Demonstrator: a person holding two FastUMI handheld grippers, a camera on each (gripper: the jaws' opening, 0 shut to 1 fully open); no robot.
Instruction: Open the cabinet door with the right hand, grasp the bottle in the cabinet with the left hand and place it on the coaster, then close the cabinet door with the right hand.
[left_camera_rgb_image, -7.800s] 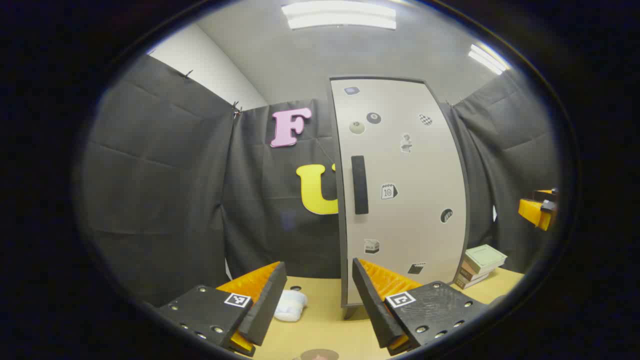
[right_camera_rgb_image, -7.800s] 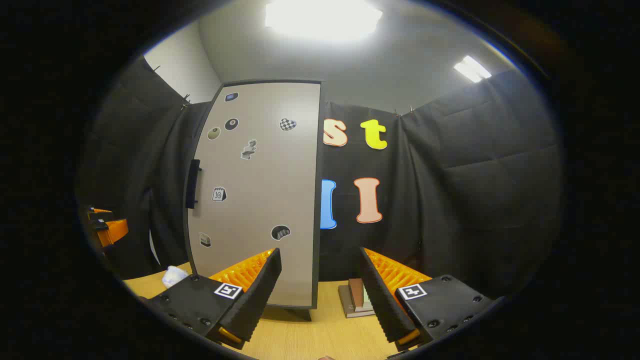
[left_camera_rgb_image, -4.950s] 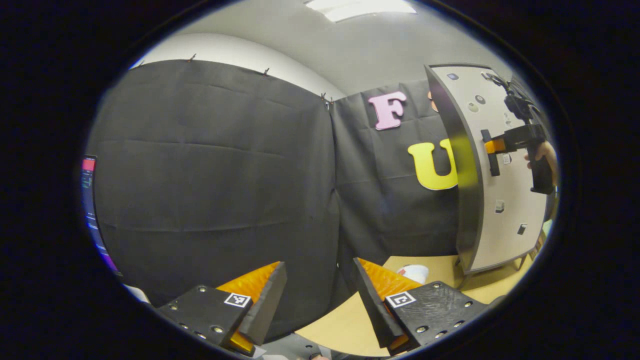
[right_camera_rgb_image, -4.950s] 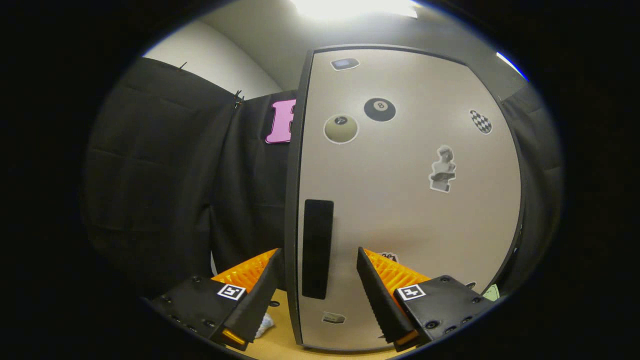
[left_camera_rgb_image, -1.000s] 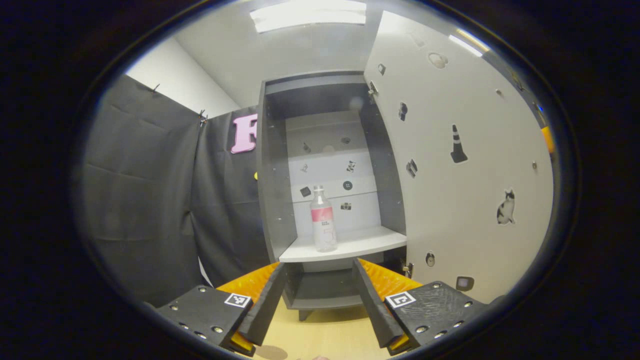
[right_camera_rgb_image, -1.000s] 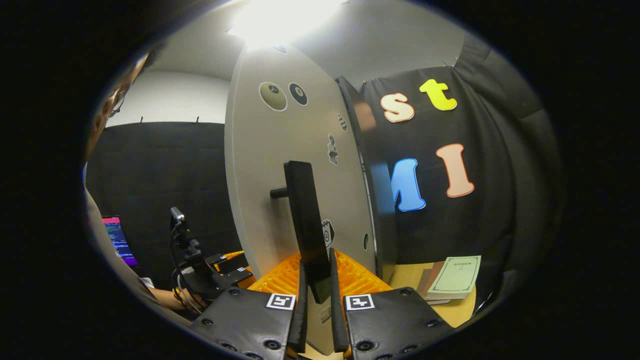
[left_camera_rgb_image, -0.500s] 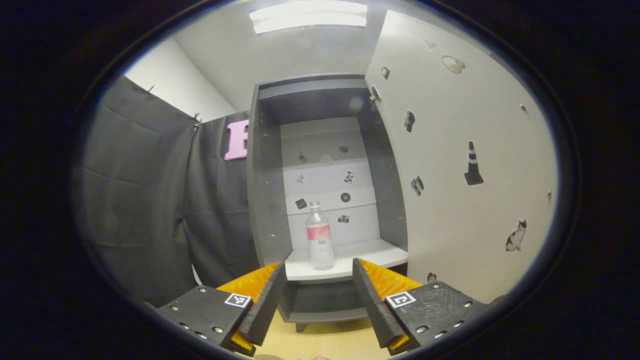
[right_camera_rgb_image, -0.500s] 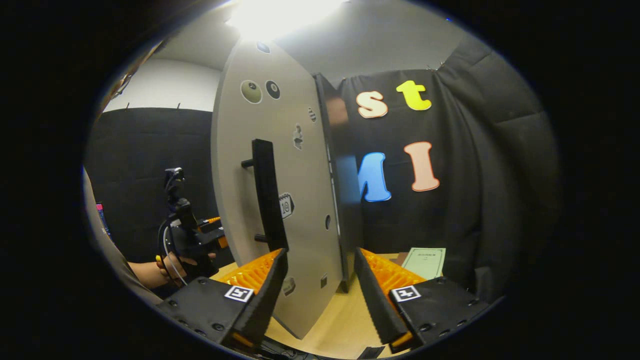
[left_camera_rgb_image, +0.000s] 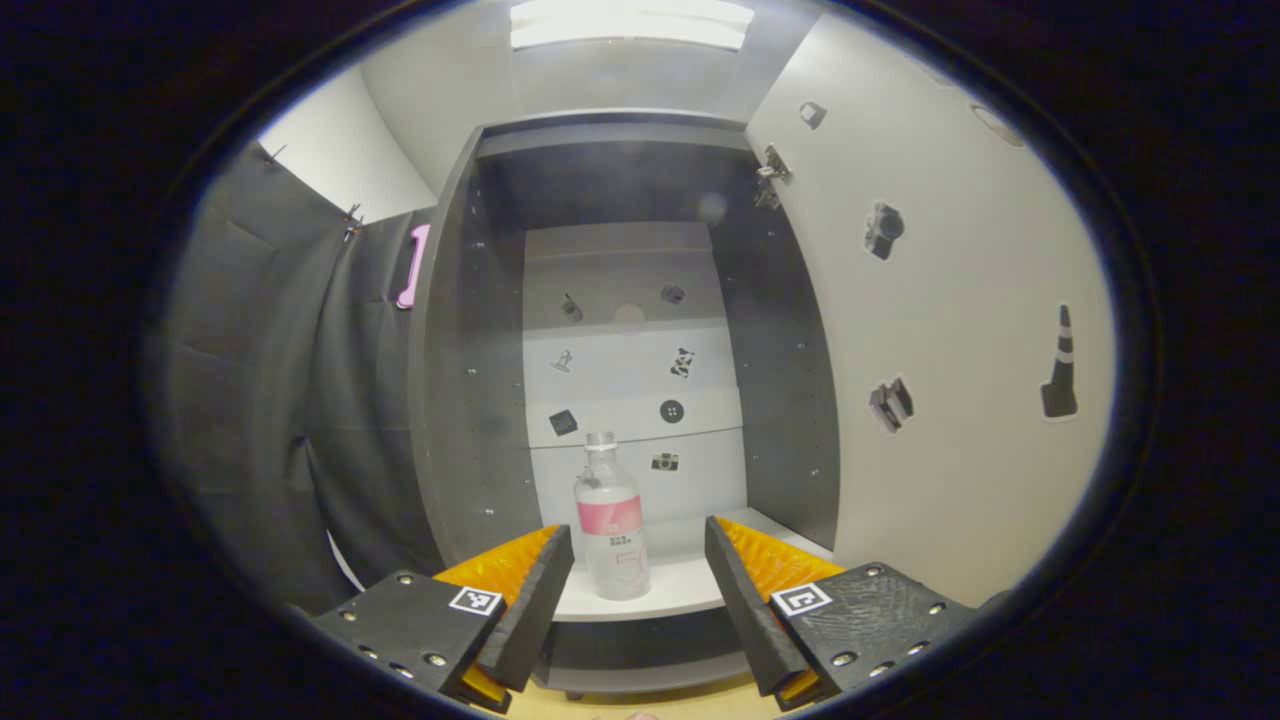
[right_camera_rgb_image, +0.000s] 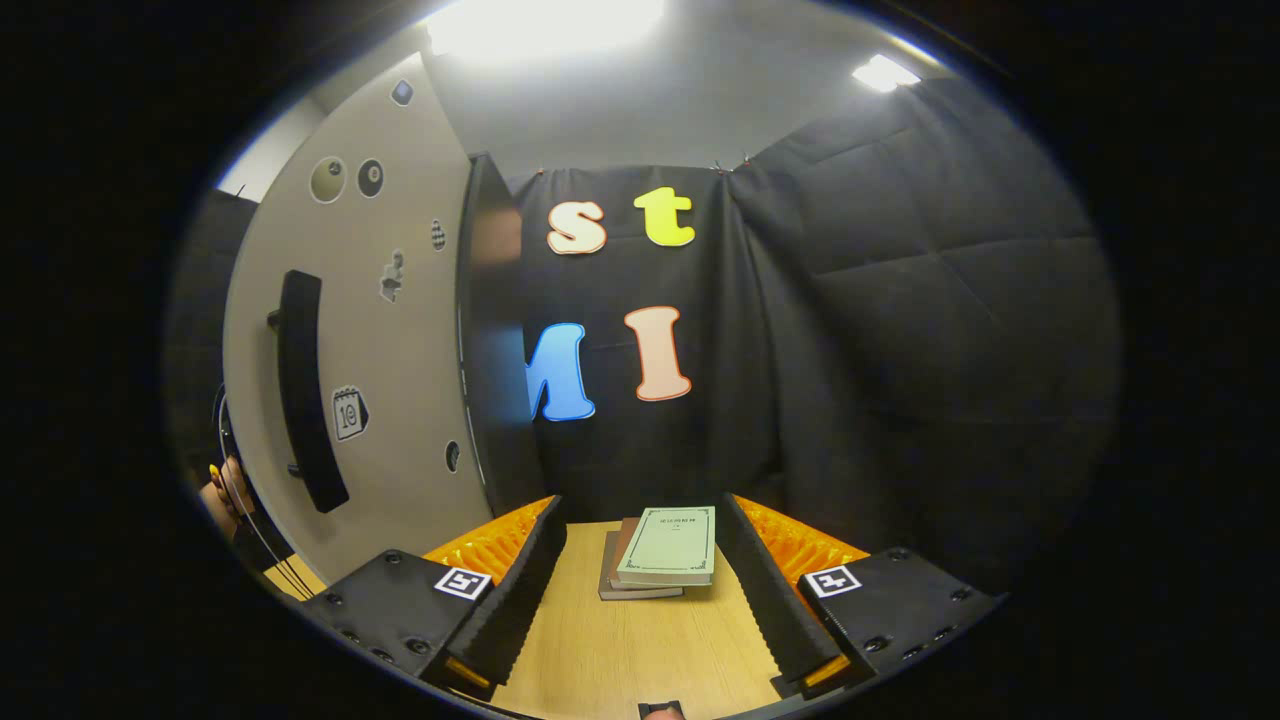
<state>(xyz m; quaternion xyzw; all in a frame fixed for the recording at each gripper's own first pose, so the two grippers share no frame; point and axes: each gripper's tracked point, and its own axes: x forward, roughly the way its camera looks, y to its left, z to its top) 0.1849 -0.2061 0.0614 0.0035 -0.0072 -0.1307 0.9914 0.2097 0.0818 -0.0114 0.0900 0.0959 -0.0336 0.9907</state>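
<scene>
Left gripper view: the clear plastic bottle with a pink label is seen upright on the white cabinet shelf, framed between the wide-spread fingers of the left gripper. With the grey cabinet door swung open and the right gripper spread wide, empty, the reach-in is judged underway; closing on the bottle's body is called for next.

Bright ceiling panels, blown-out glare in right gripper view; cabinet interior shadowed; edges fisheye-bent.

The bottle's label print is too small to read. A hand at the far left is mostly hidden behind the cabinet door.
</scene>
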